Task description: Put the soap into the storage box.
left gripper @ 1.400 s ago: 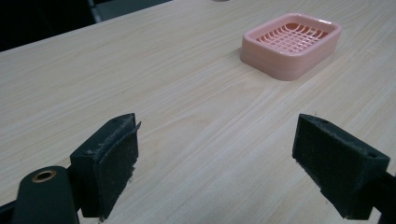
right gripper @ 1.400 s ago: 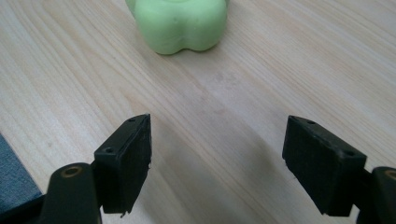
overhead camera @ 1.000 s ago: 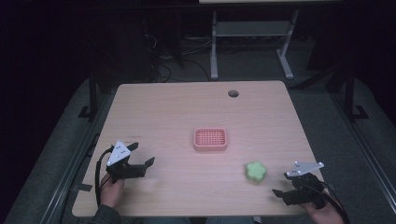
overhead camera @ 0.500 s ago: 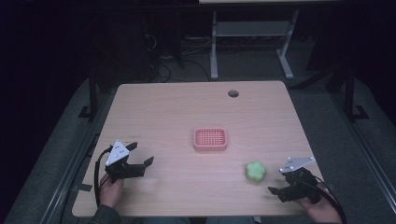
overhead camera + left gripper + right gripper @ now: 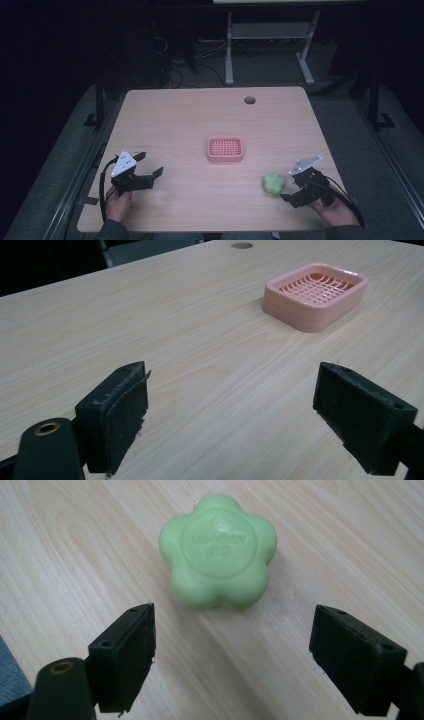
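A light wood-grain counter (image 5: 200, 125) is seen from the high view, set against a dark room. Near its middle a pink soap dish (image 5: 225, 149) with a grid-patterned top is placed flat on the surface. A round cable hole (image 5: 250, 100) is cut into the counter near its far edge.

The left claw (image 5: 150, 165) is held low over the near left part of the counter, gripped by the left hand (image 5: 118, 202) at the counter's near edge. Its jaws are spread wide and nothing is held between them. In the left gripper view the two black padded jaws are seen apart with bare counter between them, and the soap dish (image 5: 315, 294) lies well ahead, toward the upper right of that view.

The right claw (image 5: 286, 189) is held over the near right part of the counter by the right hand (image 5: 337, 212), with a grey three-cornered plate (image 5: 305, 164) on top of it. Its jaws are likewise released and spread wide. A green flower-shaped soap bar (image 5: 273, 184) rests on the counter just beside the jaw tips, well apart from the soap dish. In the right gripper view the soap bar (image 5: 218, 550) is seen just ahead of the open jaws, centred between them but not touched by either; raised lettering is stamped on its round top, too blurred to be read.
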